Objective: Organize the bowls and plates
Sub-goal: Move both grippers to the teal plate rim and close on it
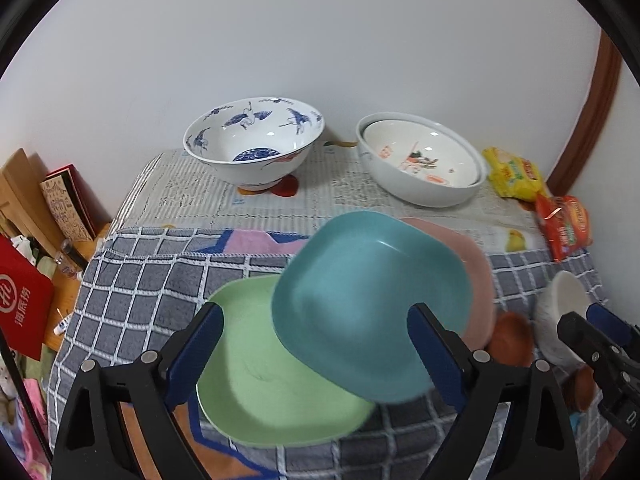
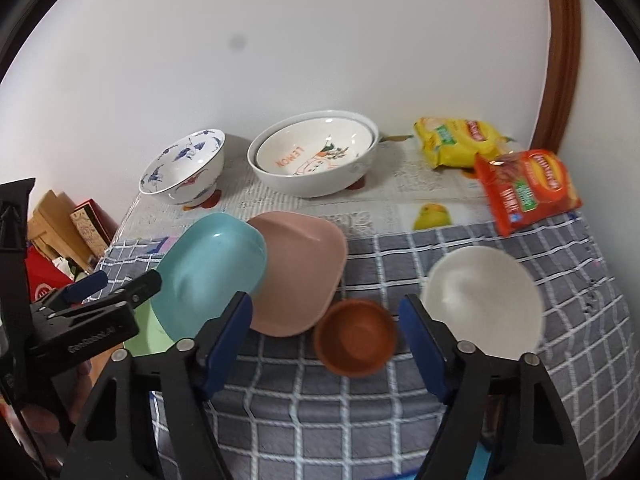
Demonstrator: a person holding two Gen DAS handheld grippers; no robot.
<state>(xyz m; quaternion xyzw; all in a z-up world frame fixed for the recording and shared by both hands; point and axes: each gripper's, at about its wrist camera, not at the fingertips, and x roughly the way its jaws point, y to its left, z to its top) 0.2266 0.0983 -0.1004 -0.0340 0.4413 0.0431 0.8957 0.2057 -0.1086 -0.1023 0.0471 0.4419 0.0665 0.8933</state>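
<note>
Jaws of both grippers apart, gripping nothing; LEMON dish [image 2: 316,156] nested inside white bowl [image 2: 280,180]; brown cup [image 2: 356,336] empty

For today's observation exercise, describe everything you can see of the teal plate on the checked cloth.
The teal plate is a rounded-square dish with a raised rim and a shallow flat well, matte, ceramic or plastic by its look, and empty. It sits tilted, lying over the edge of the green plate on one side and overlapping the pink plate on the other. It rests above the grey checked cloth. Neither gripper touches it.
</note>
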